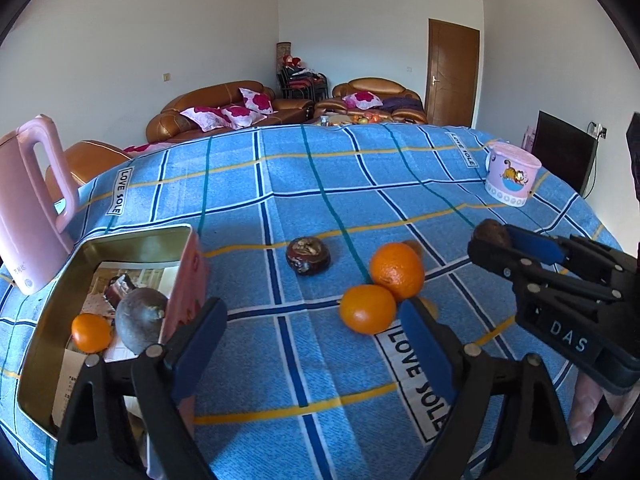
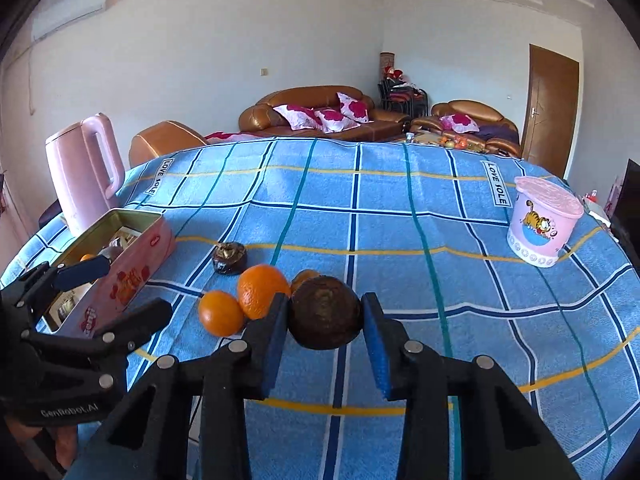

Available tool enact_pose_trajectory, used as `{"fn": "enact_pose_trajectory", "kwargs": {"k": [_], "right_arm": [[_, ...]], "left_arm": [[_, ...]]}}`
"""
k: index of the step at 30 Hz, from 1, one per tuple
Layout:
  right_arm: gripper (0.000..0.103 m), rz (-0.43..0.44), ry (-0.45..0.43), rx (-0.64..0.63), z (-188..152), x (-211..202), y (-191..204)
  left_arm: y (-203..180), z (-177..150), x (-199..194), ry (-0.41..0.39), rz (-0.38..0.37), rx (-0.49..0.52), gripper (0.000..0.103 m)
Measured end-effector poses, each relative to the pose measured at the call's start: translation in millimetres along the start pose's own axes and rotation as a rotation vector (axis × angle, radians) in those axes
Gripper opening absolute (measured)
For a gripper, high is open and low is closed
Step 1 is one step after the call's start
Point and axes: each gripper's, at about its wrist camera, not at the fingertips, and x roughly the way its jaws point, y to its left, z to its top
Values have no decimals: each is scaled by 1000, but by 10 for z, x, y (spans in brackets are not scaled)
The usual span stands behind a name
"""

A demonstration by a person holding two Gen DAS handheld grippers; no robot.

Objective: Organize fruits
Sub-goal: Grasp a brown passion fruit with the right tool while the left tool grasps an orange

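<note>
My right gripper (image 2: 326, 306) is shut on a round brown fruit (image 2: 325, 314), held just above the blue checked cloth; the left wrist view shows the same gripper (image 1: 494, 240) and fruit (image 1: 491, 231) at the right. My left gripper (image 1: 312, 320) is open with nothing between its fingers, beside the pink tin (image 1: 190, 276), and appears at the left of the other view (image 2: 120, 292). Two oranges (image 1: 396, 270) (image 1: 368, 308) touch each other on the cloth just beyond its right finger. A dark flat fruit (image 1: 308, 256) lies behind them. Inside the tin are an orange (image 1: 91, 332) and a grey-brown fruit (image 1: 140, 320).
A pink kettle (image 1: 28, 216) stands behind the tin at the table's left edge. A pink lidded pot (image 1: 512, 178) with a cartoon cat sits at the far right. Smaller orange fruits (image 2: 304, 278) hide behind the big oranges. Sofas stand beyond the table.
</note>
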Motion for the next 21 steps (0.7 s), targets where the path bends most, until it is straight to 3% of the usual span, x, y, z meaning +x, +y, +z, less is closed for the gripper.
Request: {"fn": "enact_pose_trajectory", "kwargs": {"k": [5, 12, 17, 21], "right_arm": [[39, -19, -9, 19, 13, 84, -26], [39, -20, -14, 9, 2, 90, -5], [39, -9, -5, 10, 2, 108, -3], [39, 3, 18, 12, 4, 155, -9]], "left_arm": [[-58, 6, 133, 38, -35, -1, 86], [-103, 18, 299, 102, -57, 6, 74], [-144, 31, 401, 139, -73, 14, 73], [-141, 33, 497, 185, -119, 7, 55]]}}
